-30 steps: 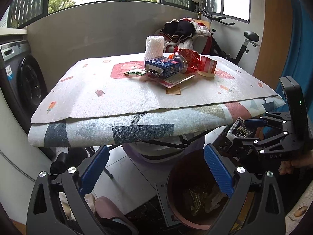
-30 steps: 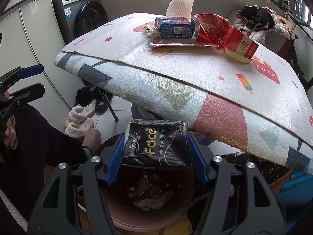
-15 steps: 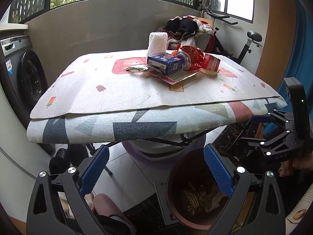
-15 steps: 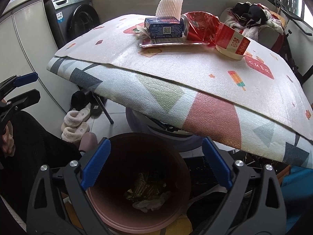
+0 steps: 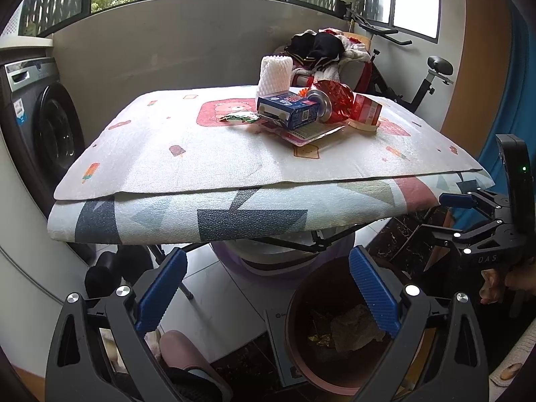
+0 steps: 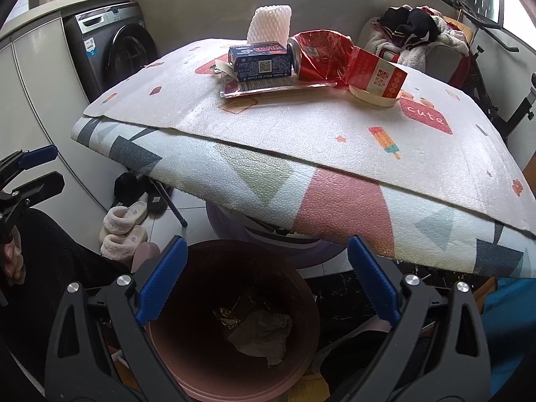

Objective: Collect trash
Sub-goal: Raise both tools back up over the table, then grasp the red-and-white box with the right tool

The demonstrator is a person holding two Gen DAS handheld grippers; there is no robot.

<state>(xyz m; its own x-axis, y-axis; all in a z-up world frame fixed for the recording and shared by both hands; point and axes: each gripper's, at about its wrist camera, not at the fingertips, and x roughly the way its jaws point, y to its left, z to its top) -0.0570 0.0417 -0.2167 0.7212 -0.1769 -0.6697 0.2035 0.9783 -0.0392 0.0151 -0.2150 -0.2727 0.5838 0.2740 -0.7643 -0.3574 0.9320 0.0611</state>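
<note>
While both spread wide and empty, right hand-held gripper (image 6: pixel 264 281) above pink bin (image 6: pixel 231 318), left hand-held gripper (image 5: pixel 268 288) beside it.

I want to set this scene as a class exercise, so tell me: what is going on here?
A person is clearing trash from a table into a brown bin on the floor. The right claw, above the bin, has just been opening and holds nothing; wrappers already lie inside. The left claw is open and empty too. A blue carton, red wrapper, red paper cup and white foam net remain on the table.
</note>
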